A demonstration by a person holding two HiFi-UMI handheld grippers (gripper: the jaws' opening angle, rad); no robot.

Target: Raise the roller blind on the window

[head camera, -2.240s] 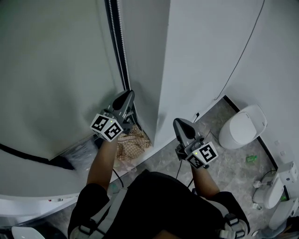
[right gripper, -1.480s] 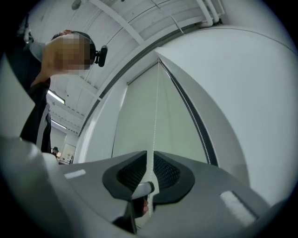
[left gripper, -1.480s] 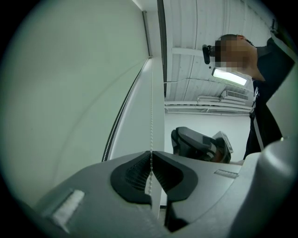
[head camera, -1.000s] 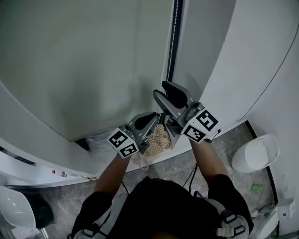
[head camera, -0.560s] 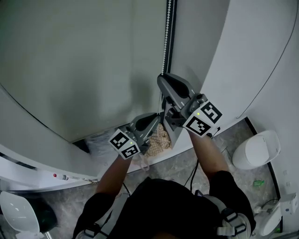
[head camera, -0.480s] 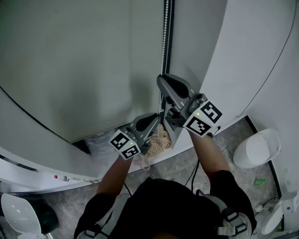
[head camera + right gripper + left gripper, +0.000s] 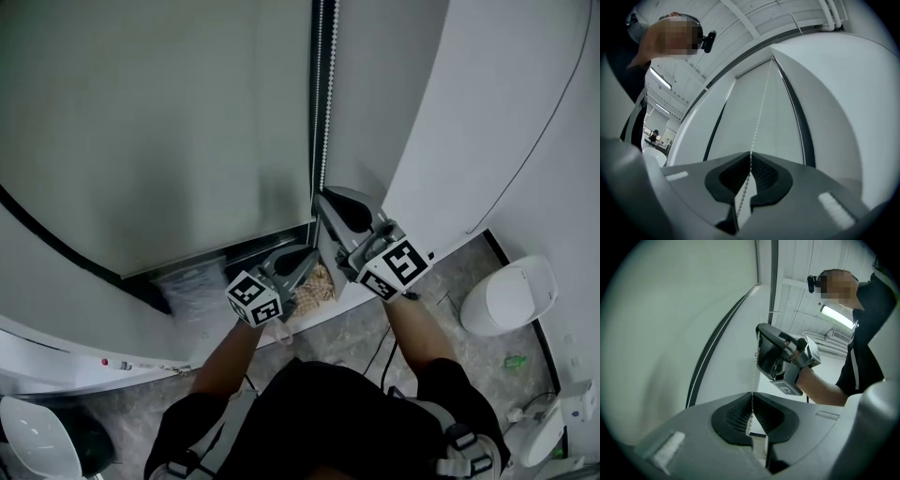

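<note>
While left gripper (image 7: 307, 255) pinches the white bead chain (image 7: 759, 119), right gripper (image 7: 324, 197) fingers just closed on it.

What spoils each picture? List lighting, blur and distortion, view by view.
Head view: dim, window frame bowed by the lens. Left gripper view: black round vignette, ceiling lamp glaring. Right gripper view: same vignette, bead chain blurring near the lens.
</note>
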